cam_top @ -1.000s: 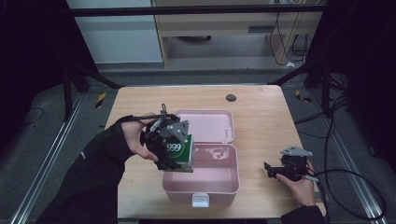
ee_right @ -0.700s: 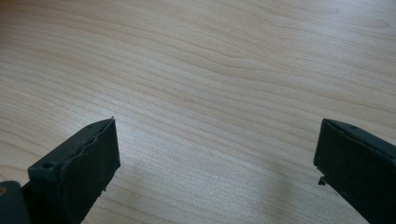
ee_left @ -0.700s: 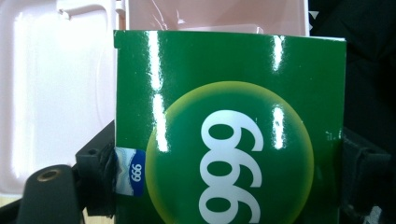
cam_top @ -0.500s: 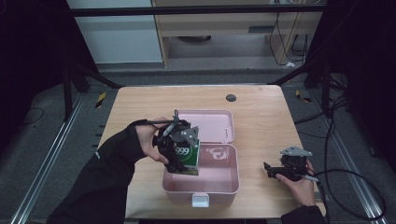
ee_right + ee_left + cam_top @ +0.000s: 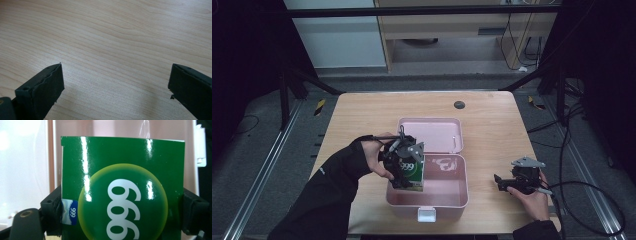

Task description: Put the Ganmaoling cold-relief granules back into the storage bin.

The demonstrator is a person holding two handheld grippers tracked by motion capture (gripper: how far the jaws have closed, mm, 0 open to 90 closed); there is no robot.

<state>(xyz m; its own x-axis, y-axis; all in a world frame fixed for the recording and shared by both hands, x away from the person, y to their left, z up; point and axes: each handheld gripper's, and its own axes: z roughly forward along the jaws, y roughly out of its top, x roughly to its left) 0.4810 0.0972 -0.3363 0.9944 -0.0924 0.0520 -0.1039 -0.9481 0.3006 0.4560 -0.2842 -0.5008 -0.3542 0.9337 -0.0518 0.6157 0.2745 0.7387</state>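
Observation:
A green carton [image 5: 413, 171] with a yellow-green disc and white "999" on it is clamped in my left gripper [image 5: 404, 167], over the left part of the open pink box [image 5: 452, 195]. In the left gripper view the carton [image 5: 122, 190] stands between the two black jaws, which press on its sides, with the pink box's inside behind it. My right gripper [image 5: 502, 183] rests low over the table to the right of the box. Its jaws stand wide apart in the right gripper view [image 5: 115, 87], with only bare wood between them.
The box's pink lid [image 5: 430, 134] lies flat behind its base, and a white latch [image 5: 427, 214] sits at the front wall. A small dark round spot [image 5: 459, 105] is on the wooden table [image 5: 357, 115] near its far edge. Cables trail off the right side.
My left gripper has come down and to the right with the carton, from above the box's left rim into its left part. The right gripper has stayed put.

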